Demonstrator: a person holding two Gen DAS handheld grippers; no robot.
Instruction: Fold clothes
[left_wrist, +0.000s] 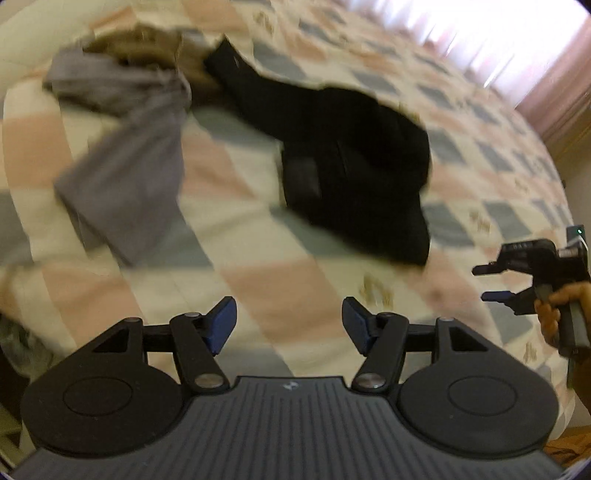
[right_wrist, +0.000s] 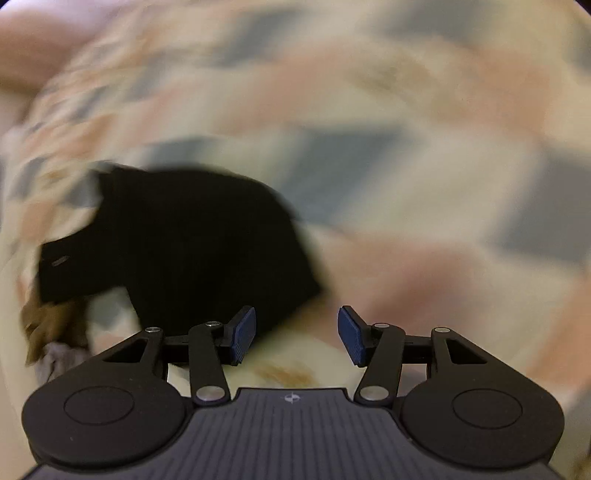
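A black garment lies crumpled on the checked bedspread, ahead of my left gripper, which is open and empty above the bed. A grey garment lies to the left, with a brown furry piece behind it. My right gripper shows at the right edge of the left wrist view, open, held in a hand. In the blurred right wrist view my right gripper is open and empty, with the black garment just ahead to the left.
The bedspread has pink, grey and cream squares. A pink curtain and a bright window are at the far right. The brown furry piece and a bit of grey cloth show at the left of the right wrist view.
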